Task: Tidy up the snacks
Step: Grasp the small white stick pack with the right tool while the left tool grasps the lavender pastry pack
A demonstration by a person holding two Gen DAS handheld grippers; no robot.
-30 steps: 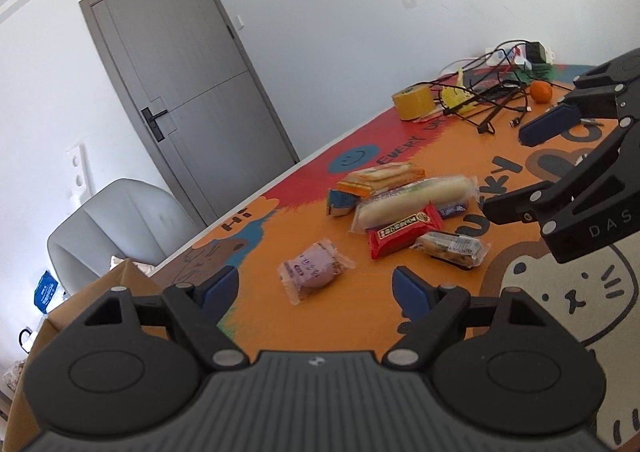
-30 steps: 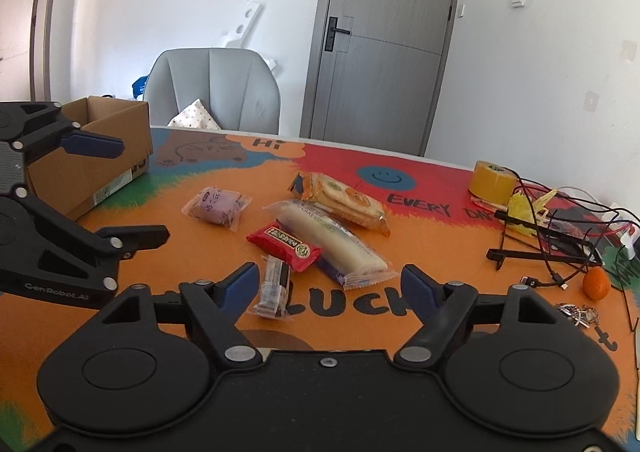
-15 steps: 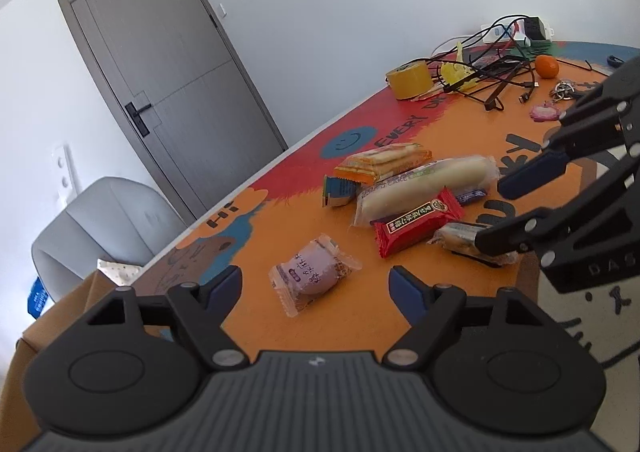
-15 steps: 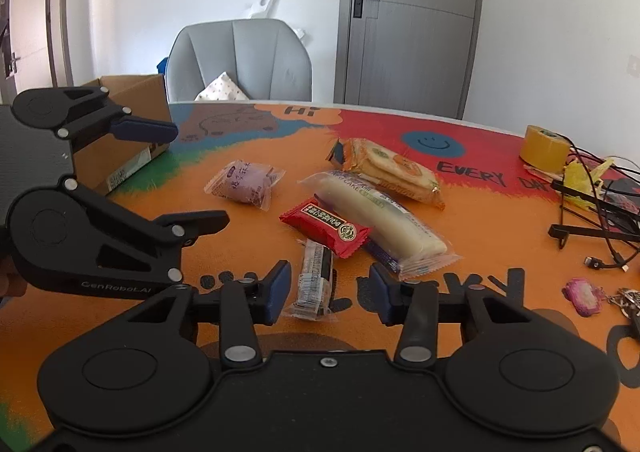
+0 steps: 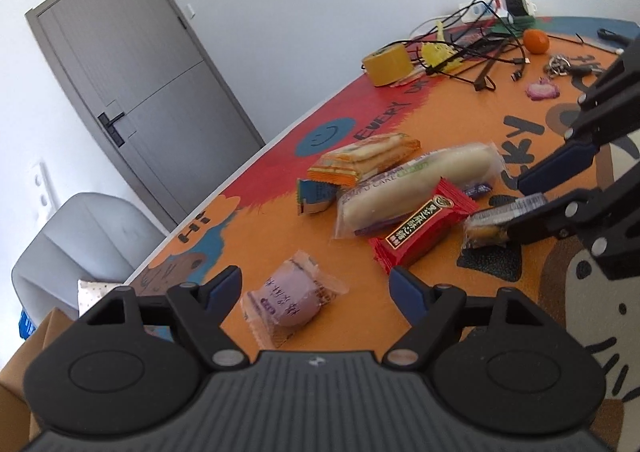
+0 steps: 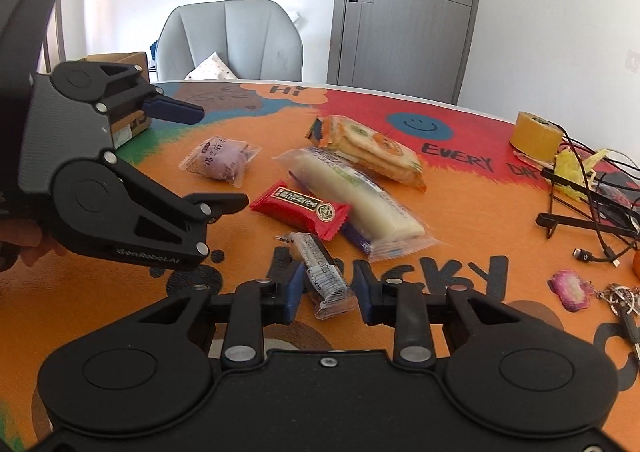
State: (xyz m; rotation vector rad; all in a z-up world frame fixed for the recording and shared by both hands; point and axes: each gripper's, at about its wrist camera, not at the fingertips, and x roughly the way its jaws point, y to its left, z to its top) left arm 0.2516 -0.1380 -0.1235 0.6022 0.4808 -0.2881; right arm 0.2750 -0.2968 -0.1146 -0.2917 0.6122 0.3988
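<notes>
The right gripper (image 6: pixel 326 292) is closing its jaws around a small clear-wrapped barcoded snack bar (image 6: pixel 320 268), the "GenRobot.AI"-marked left gripper (image 5: pixel 316 288) gaping wide over "LUCKY" lettering (image 6: pixel 452 272).

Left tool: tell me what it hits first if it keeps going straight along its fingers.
Most likely the purple round pastry in its clear wrapper, which lies on the orange table mat between the left tool's open fingers. Depth is hard to judge; it might pass above it toward the red snack packet.

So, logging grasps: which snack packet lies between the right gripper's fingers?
The small clear-wrapped bar with the barcode, nearest the camera; the right gripper is closing around it.
</notes>
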